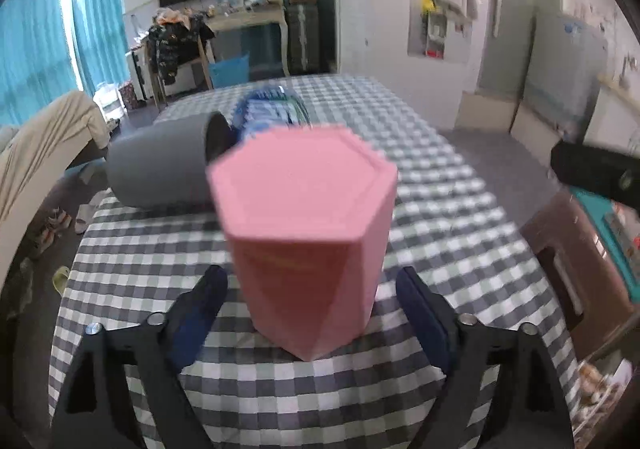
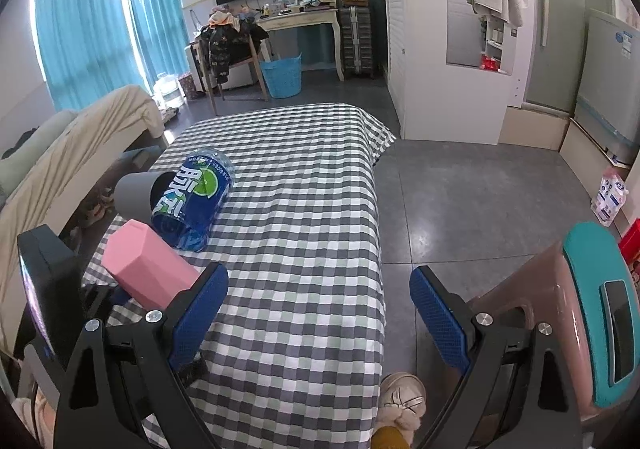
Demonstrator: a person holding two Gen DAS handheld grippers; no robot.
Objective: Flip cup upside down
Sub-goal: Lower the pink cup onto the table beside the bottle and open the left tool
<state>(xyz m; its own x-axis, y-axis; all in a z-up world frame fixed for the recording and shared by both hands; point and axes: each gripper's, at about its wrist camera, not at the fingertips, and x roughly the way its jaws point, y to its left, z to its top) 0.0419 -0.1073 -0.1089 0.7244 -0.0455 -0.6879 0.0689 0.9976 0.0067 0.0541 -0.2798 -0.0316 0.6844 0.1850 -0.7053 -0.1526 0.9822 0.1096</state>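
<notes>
the pink cup (image 1: 304,237) stands base-up on the checked worktop (image 1: 440,209), just in front of the grey cup (image 1: 156,165) — left tool (image 1: 312,313) spread around it, not touching. back straight off; right tool (image 2: 318,313) spread, empty.

We see the pink hexagonal plastic cup (image 1: 308,233) base-up on the grey-and-white checked tablecloth (image 1: 440,217) | grey cylindrical cup (image 1: 156,165) lying on its side behind-left | blue labelled plastic bottle (image 2: 192,201) lying behind, beside the grey cup's mouth
</notes>
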